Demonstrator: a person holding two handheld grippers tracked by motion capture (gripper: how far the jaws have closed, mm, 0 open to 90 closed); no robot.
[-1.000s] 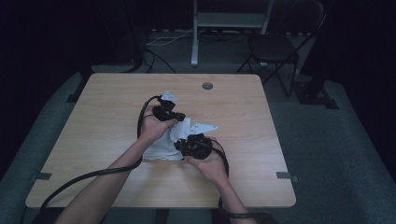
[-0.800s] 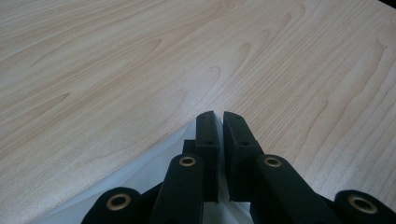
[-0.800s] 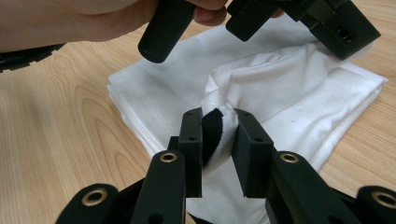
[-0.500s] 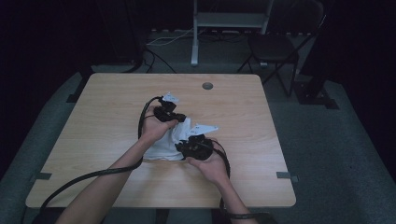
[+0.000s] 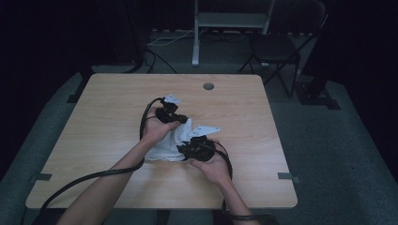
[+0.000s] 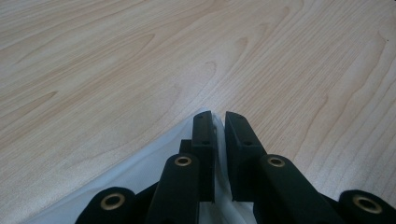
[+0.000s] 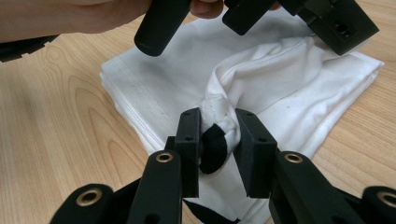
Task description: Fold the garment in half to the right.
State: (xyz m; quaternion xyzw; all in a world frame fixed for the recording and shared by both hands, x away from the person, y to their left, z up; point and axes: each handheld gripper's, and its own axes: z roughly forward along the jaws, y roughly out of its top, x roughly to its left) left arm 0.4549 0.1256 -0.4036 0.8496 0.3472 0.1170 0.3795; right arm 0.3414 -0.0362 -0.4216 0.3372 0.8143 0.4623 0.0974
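White cloth (image 5: 169,143) lies folded near the middle of the wooden table (image 5: 94,122), a little toward the person's edge, with both grippers on it.

Left gripper (image 5: 170,114), at the cloth's far-left part: in the left gripper view its jaws stand nearly together, a thin white corner of the cloth (image 6: 215,128) pinched between the pads, bare table beyond. The jaws have just been easing apart slightly, cloth remaining between them.

Right gripper (image 5: 197,145), at the cloth's right side: in the right gripper view its jaws (image 7: 218,140) clamp a bunched, rolled fold of the cloth (image 7: 261,93), with a dark band showing in the bunch. The left gripper's body hangs over the cloth's far edge there.
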